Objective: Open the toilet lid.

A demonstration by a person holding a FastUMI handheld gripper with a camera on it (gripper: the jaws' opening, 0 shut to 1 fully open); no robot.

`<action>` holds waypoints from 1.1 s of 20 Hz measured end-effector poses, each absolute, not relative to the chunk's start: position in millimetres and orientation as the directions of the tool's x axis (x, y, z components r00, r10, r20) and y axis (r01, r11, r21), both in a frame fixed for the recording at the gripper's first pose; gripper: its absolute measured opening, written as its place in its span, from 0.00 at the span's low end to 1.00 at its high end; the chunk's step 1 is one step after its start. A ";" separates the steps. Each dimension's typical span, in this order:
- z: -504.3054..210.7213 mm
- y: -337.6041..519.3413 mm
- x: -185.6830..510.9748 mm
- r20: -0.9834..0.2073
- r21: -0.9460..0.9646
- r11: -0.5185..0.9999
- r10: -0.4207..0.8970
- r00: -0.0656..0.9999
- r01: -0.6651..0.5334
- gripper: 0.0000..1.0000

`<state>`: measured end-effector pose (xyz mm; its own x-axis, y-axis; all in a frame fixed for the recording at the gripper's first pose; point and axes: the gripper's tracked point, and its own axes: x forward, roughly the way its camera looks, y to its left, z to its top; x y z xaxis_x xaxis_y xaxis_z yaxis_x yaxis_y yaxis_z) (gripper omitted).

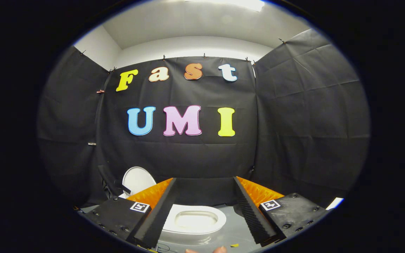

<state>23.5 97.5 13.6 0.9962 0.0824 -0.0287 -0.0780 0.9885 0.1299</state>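
A white toilet seat ring (195,219) with its bowl showing lies low between my two fingers, on a grey surface. A white rounded lid (137,179) stands raised to the left, just beyond my left finger (160,211), which covers its lower edge. My gripper (204,178) is open, with a wide gap and nothing between its fingers. Neither finger touches the seat or the lid.
Black cloth walls close the booth ahead and on both sides. The grey surface (239,230) under the toilet runs between and below the fingers. A person's fingertips (220,249) show close below the toilet. A dark stand (109,182) is beside the lid.
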 end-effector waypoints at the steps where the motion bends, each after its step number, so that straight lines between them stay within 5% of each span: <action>1: 14.3 97.2 23.6 -0.029 0.130 0.988 0.082 0.996 -0.077 0.98; 22: 9.2 101.5 22.2 -0.041 0.125 0.988 0.094 0.995 -0.088 0.98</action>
<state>22.2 101.5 9.2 0.9947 0.0942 -0.0413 -0.0884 0.9882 0.1250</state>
